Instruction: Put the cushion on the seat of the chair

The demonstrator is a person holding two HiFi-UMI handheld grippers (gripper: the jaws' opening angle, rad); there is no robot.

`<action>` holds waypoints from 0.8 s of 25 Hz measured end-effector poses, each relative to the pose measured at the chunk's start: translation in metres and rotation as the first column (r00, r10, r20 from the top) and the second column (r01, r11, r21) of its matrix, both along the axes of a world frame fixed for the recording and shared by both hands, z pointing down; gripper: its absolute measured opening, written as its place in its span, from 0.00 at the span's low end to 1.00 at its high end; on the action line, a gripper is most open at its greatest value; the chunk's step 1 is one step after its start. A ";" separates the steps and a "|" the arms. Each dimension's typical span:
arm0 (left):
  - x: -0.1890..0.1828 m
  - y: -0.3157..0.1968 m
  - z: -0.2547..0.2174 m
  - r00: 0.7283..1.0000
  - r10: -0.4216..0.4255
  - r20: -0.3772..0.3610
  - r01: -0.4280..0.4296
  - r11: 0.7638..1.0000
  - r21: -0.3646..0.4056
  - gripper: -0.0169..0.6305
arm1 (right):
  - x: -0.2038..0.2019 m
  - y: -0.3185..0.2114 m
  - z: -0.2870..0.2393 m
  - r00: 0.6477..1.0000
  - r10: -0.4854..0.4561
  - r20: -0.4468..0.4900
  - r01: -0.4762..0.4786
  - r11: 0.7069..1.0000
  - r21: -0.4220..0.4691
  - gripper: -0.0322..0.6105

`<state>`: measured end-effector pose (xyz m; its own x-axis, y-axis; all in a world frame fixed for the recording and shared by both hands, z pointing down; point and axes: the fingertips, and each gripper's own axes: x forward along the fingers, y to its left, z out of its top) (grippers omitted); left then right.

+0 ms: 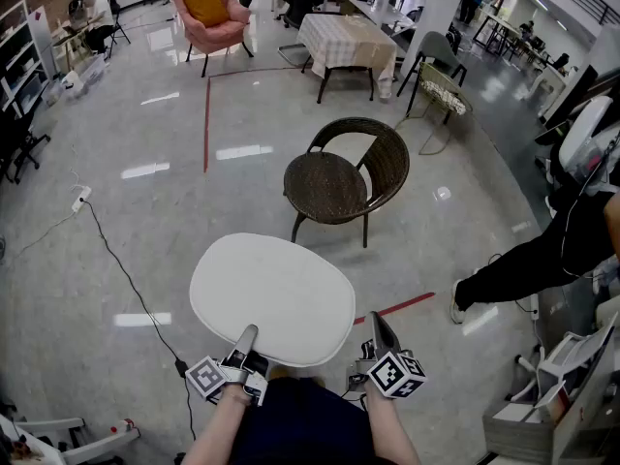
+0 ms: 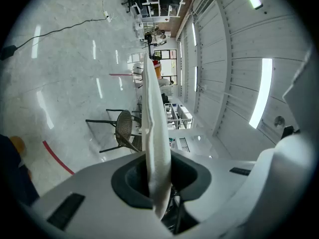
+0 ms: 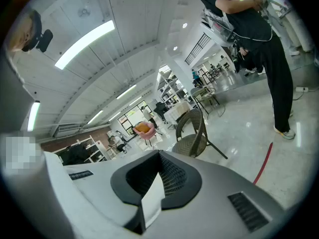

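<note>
Fingers on my left gripper (image 2: 158, 180) are clamped on the rim of the cushion (image 2: 152, 103). That view shows it edge-on, a thin, pale, softly padded slab running away from the dark pads. On my right gripper (image 3: 155, 188) the fingers are nearly closed on a small white corner of the same cushion. Only that sliver shows there; the rest is cut off by the gripper body.

The head view gives me the whole cushion (image 1: 271, 294): a smooth, off-white, rounded pad held flat in the air. The left gripper (image 1: 247, 339) and right gripper (image 1: 377, 327) are both at its near edge. It hangs over the glossy grey floor (image 1: 145, 211), well apart from the chair (image 1: 378, 163), a dark woven wicker tub on thin legs with a round seat (image 1: 325, 184).

The right gripper view shows a person in black (image 3: 251, 29) standing beyond a red floor line (image 3: 263, 166), head cut off. The head view catches only a leg and shoe.
</note>
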<state>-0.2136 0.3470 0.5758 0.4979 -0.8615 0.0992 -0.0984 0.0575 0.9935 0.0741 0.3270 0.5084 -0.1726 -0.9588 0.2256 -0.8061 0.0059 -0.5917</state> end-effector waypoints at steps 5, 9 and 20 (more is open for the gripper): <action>0.002 0.022 -0.012 1.000 -0.015 -0.009 0.016 1.000 0.027 0.14 | 0.001 0.023 -0.010 1.000 -0.023 -0.011 0.023 1.000 0.001 0.06; 0.006 0.026 -0.015 1.000 -0.023 -0.005 0.023 0.999 0.040 0.14 | -0.001 0.027 -0.017 0.999 -0.036 -0.015 0.036 0.999 0.019 0.06; 0.001 0.015 -0.015 1.000 0.014 -0.006 -0.013 0.999 0.047 0.14 | -0.007 0.029 -0.011 1.000 0.028 0.012 -0.029 1.000 0.008 0.06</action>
<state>-0.2131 0.3621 0.5604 0.5100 -0.8584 0.0558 -0.0926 0.0097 0.9957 0.0674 0.3563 0.4976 -0.1478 -0.9651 0.2163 -0.7987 -0.0124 -0.6016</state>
